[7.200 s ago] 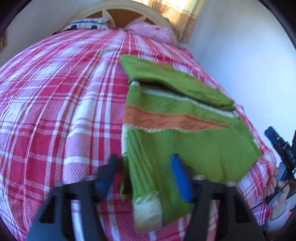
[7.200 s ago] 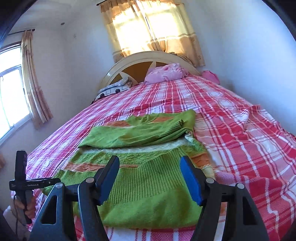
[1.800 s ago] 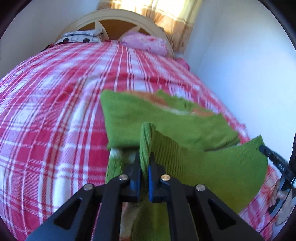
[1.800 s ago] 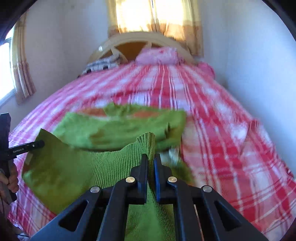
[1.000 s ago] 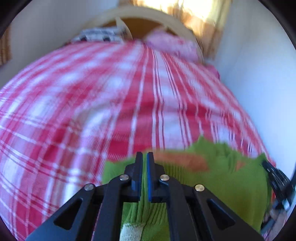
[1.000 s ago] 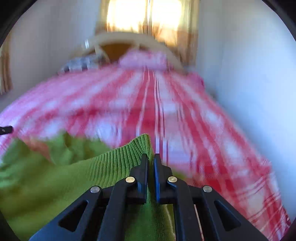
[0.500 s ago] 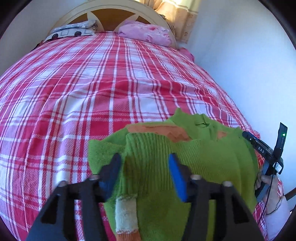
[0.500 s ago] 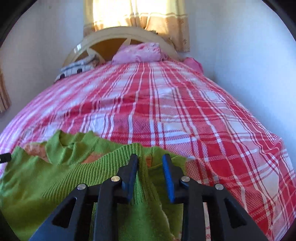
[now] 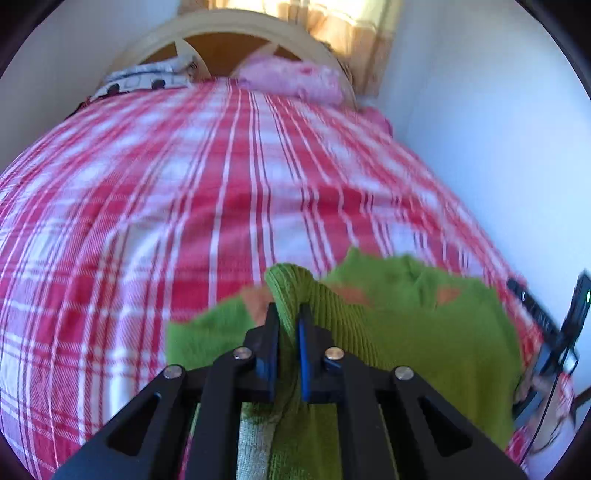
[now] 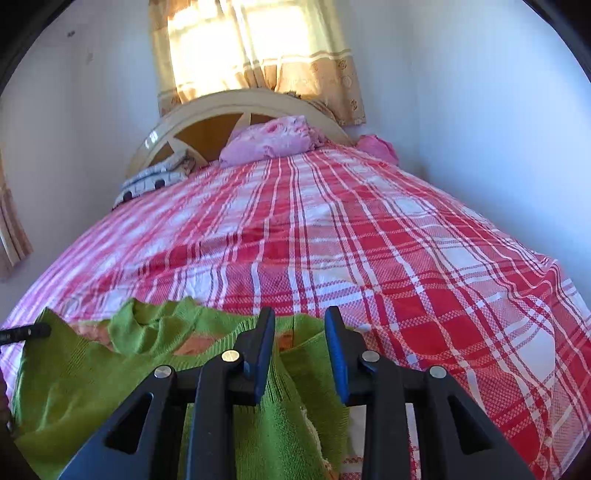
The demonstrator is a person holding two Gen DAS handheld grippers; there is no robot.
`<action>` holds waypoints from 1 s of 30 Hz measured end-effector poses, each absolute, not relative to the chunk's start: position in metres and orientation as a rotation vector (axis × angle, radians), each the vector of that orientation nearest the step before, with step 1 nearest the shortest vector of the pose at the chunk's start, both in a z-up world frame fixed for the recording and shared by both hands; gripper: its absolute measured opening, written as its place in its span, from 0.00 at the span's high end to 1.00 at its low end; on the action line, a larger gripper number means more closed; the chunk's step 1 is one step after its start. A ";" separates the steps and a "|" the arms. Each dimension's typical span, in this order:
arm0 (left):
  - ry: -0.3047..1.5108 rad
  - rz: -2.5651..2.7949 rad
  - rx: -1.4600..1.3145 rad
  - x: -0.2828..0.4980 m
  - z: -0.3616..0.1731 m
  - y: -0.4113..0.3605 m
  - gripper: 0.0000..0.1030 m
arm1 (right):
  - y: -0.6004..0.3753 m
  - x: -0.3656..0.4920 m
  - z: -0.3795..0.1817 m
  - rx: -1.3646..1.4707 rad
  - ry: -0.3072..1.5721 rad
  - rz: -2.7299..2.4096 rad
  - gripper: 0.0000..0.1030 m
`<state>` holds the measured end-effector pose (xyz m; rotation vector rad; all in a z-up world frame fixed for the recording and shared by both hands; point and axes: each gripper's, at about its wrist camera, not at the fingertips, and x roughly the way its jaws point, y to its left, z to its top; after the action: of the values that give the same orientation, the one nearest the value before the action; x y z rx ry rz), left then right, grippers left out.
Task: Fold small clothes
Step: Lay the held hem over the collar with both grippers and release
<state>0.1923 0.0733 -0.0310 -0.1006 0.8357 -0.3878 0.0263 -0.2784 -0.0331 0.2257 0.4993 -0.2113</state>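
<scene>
Left wrist view first: my left gripper (image 9: 287, 325) has its jaws pinched tight on a raised ridge of the green sweater (image 9: 424, 332); the knit bunches up between the blue pads (image 9: 303, 350) and stands above them toward twelve o'clock; the rest of the sweater spreads from the gripper out to three o'clock, lying on the red plaid bedspread (image 9: 184, 206); orange patches show near its collar; at four o'clock I can make out the other handheld rig (image 9: 554, 343), blurred, at the sweater's far edge; a pink pillow (image 9: 291, 79) and a spotted one (image 9: 144, 79) rest against the headboard (image 9: 229, 31) at twelve.

Right wrist view: my right gripper (image 10: 300, 332) has its jaws parted, the pads not pressing anything; the green sweater (image 10: 74, 369) lies beneath and between them, a ribbed fold running under the left finger (image 10: 258, 347); the garment stretches toward nine o'clock, collar up at ten; the bedspread (image 10: 406, 258) fills the frame from twelve to four; a curtained window (image 10: 251, 48) glows above the headboard (image 10: 221, 110).
</scene>
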 end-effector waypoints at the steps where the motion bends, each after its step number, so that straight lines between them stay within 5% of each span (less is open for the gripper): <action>1: 0.829 -0.380 -0.112 0.197 -0.029 0.074 0.91 | -0.280 0.024 -0.032 0.236 0.486 -0.209 0.72; 5: 0.845 -0.342 -0.130 0.214 -0.040 0.074 0.91 | -0.290 0.023 -0.025 0.320 0.502 -0.149 0.65; 9: 0.919 -0.294 -0.118 0.224 -0.069 0.072 0.91 | -0.283 0.045 -0.018 0.300 0.606 -0.048 0.35; 11: 0.932 -0.285 -0.116 0.224 -0.076 0.072 0.90 | -0.266 0.066 -0.029 0.194 0.734 -0.051 0.34; 12: 0.927 -0.283 -0.107 0.222 -0.075 0.070 0.90 | -0.257 0.077 -0.040 0.137 0.807 -0.066 0.36; 15: 0.920 -0.272 -0.047 0.219 -0.070 0.063 0.90 | -0.244 0.093 -0.063 0.080 0.908 -0.059 0.92; 23: 0.834 -0.269 -0.133 0.230 -0.038 0.074 0.90 | -0.252 0.065 -0.010 0.100 0.612 -0.158 0.93; 30: 0.893 -0.171 0.062 0.247 -0.084 0.045 0.88 | -0.260 0.108 -0.064 0.086 0.813 -0.198 0.91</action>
<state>0.2471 0.0451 -0.0843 0.0616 0.8930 -0.1709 0.1083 -0.2600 -0.0641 0.0864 0.8126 -0.1977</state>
